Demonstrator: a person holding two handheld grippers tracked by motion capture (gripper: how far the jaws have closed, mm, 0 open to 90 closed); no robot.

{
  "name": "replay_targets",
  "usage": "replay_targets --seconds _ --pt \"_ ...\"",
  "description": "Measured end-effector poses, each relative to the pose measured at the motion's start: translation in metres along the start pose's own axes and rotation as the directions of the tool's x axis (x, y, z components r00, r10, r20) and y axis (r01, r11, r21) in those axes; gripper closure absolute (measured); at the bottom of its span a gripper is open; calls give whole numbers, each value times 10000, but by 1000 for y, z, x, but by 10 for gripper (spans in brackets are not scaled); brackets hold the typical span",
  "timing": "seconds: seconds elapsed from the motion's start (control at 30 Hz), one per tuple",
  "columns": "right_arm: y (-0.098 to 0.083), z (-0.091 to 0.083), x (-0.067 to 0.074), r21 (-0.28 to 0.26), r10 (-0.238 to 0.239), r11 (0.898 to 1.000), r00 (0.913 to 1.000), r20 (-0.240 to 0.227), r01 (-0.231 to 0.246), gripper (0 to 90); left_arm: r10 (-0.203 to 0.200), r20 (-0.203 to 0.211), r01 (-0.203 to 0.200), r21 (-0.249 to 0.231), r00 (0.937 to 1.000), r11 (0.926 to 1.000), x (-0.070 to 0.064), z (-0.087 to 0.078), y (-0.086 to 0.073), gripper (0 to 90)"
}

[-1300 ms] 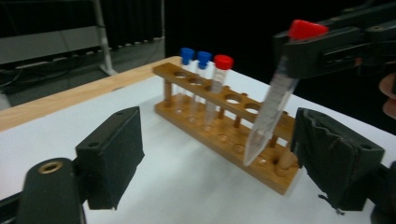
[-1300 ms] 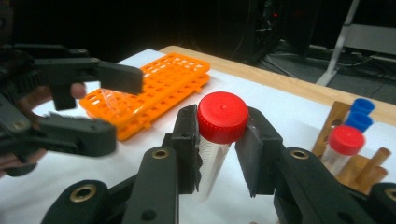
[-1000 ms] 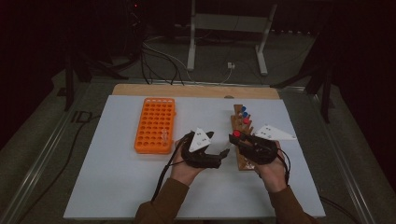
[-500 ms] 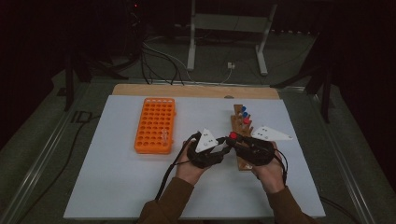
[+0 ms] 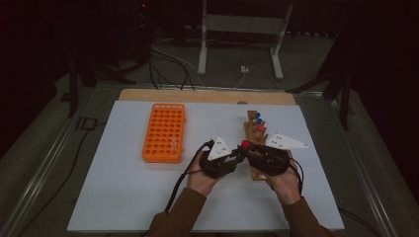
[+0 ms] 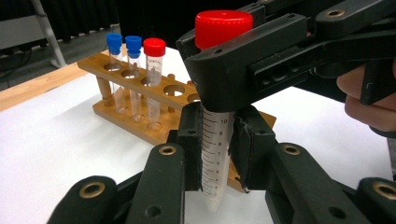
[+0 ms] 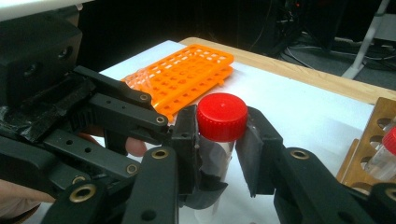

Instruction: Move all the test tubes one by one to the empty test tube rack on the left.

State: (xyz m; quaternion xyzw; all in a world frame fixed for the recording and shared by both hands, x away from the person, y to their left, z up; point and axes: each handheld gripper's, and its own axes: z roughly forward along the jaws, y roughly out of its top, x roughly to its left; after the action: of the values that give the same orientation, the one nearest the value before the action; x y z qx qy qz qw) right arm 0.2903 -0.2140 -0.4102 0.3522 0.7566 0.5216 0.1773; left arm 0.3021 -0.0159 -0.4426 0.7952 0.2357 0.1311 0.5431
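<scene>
Both the left gripper (image 6: 215, 154) and right gripper (image 7: 219, 140) had jaws clenched on the red-capped graduated tube (image 6: 215, 140), the left's just closing

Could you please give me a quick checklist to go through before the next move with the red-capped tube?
1. Left hand-held gripper shut on red-capped tube, jaws just closed: ok.
2. Right hand-held gripper shut below the cap: ok.
3. Tube upright: ok.
4. Cap screwed tight: cannot tell.
5. Free holes in wooden rack: ok.
6. Orange rack clear of both hands: ok.
</scene>
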Motion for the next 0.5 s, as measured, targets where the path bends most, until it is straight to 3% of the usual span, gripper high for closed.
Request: replay_targets --seconds 0.27,0.4,0.5 --pt "3 -6 -4 -445 179 9988 9998 10 -178 450 -133 -323 133 0 9994 9999 6 -5 -1 756" --pt "4 -9 -6 -592 331 9977 9993 181 -320 339 -232 -494 228 -83 9985 9997 10 -9 -2 755" --pt "5 -11 -6 -664 201 9976 9990 407 -173 262 -297 -617 291 -118 9977 9995 14 -14 -4 756"
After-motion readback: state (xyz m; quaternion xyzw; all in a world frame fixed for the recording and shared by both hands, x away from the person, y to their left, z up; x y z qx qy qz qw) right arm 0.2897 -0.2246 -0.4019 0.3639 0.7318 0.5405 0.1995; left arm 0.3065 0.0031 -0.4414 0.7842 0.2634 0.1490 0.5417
